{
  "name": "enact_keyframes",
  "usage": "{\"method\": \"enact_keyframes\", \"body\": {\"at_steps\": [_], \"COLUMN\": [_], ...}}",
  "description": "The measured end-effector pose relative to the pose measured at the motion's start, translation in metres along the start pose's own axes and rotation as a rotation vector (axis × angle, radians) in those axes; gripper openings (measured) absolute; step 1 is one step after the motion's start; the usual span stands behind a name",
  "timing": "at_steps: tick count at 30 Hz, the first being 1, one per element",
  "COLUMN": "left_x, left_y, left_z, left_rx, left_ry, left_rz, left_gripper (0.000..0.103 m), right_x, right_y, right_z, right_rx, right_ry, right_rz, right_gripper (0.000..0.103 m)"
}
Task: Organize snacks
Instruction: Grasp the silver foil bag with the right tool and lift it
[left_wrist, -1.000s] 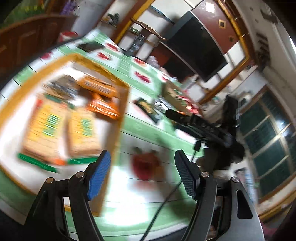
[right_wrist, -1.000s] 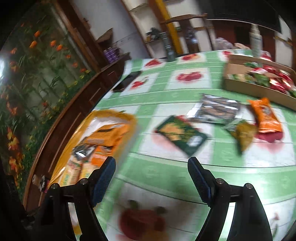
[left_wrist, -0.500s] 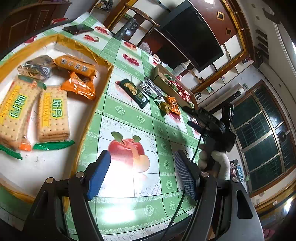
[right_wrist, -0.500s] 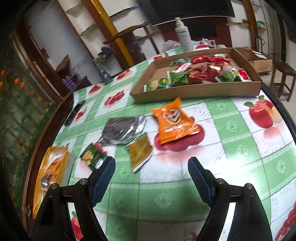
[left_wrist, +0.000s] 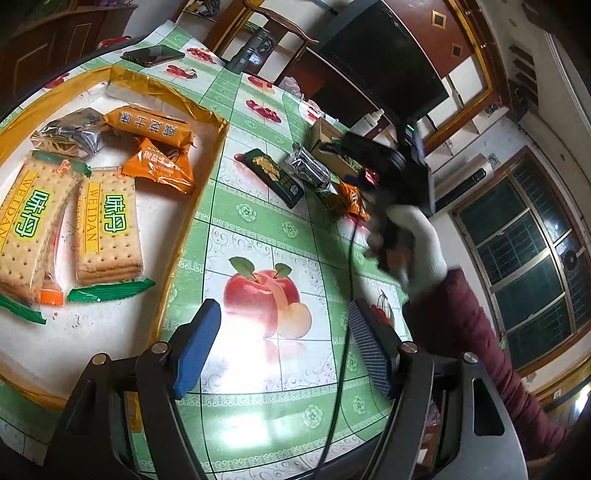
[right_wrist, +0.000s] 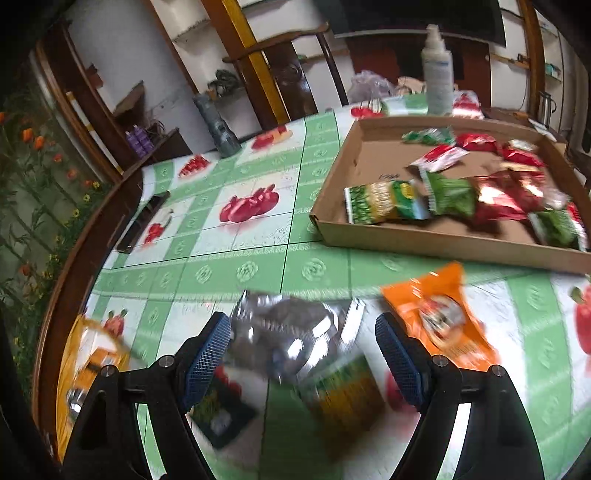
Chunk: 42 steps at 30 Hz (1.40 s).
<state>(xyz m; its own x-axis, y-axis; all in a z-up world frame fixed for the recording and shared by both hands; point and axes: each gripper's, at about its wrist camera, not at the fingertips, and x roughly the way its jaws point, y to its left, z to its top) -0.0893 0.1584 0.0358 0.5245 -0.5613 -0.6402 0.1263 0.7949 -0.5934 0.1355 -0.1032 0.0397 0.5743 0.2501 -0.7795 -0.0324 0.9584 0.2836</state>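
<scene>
Right gripper (right_wrist: 303, 354) is spread wide over the silver packet (right_wrist: 284, 332), empty, so you're lined up to straddle it before squeezing.

The left gripper (left_wrist: 284, 345) has black frames, blue textured pads and silver screws. A black cable (left_wrist: 341, 369) runs at 12 o'clock from it. The right hand (left_wrist: 413, 243) wears a white glove and a maroon sleeve (left_wrist: 480, 350).

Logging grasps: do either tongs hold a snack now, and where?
Nothing is held. Left tongs open over bare tablecloth; right tongs open above the silver packet, not gripping.
</scene>
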Motion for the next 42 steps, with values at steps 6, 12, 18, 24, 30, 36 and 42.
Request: {"method": "enact_keyframes", "body": {"at_steps": [6,12,18,24,30,36,42], "left_x": [0.003,0.008,0.009,0.012,0.02,0.014,0.008], "left_y": [0.002,0.002,-0.004,-0.006,-0.018,-0.018,-0.006], "left_z": [-0.002,-0.002,-0.005,-0.005,-0.011,-0.014,-0.011], "left_rx": [0.009,-0.002,0.008,0.012,0.046,0.057,0.028], "left_ry": [0.017,0.033,0.041,0.043,0.077,0.078,0.059], "left_rz": [0.007,-0.007,-0.01,-0.017,-0.033,-0.019,-0.009], "left_gripper": [0.071,0.071,0.071,0.071,0.071,0.071,0.071], "right_x": [0.03,0.01,-0.024,-0.067,-0.062,0.012,0.032], "right_y": [0.023,0.036,0.048,0.026,0.025,0.06,0.064], "right_z": [-0.002,-0.045,-0.1,-0.112,-0.061,-0.02,-0.039], "right_rx": [-0.088,-0.215,-0.348,-0.235,-0.212,-0.33,-0.375], "right_ry": [0.076,0.165,0.208,0.201,-0.019,0.055,0.137], "right_rz": [-0.048,-0.075,-0.017,0.184,0.051,-0.065,-0.107], "right_gripper": [0.081,0.061,0.054,0.066,0.086,0.087,0.063]}}
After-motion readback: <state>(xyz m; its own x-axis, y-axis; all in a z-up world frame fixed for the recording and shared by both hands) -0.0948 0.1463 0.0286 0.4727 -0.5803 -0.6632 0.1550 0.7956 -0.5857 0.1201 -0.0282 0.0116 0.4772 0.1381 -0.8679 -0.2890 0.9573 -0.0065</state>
